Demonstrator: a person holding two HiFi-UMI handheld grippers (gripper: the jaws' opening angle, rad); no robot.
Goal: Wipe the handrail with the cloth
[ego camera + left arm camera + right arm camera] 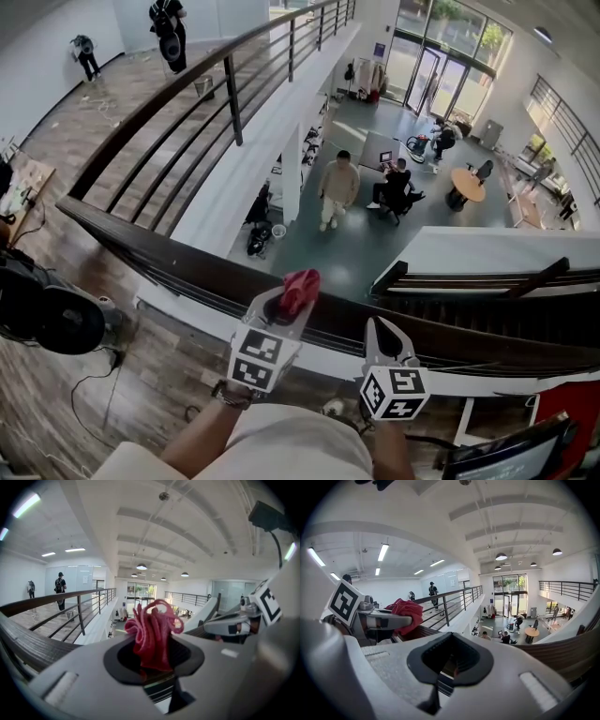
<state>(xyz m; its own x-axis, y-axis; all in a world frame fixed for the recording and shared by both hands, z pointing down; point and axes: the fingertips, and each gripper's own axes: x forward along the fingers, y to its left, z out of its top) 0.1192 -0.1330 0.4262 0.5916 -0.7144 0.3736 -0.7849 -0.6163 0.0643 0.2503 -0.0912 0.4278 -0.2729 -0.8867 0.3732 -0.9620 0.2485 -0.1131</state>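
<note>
Red cloth (300, 284) is pinched in the left gripper (289, 302), poised over the dark wooden handrail (169, 253), whose long axis runs left-right beneath it, contact unclear; the wipe probably runs sideways, while the right gripper (381, 326), pressed together and empty, sits just beside.

The cloth (302, 283) is red and crumpled into a loose bunch. Its folds stick up out of my left gripper (289, 305), whose jaws are closed on its lower part. It sits over the handrail (159, 248), a dark brown wooden bar running across before me. I cannot tell whether they touch.
</note>
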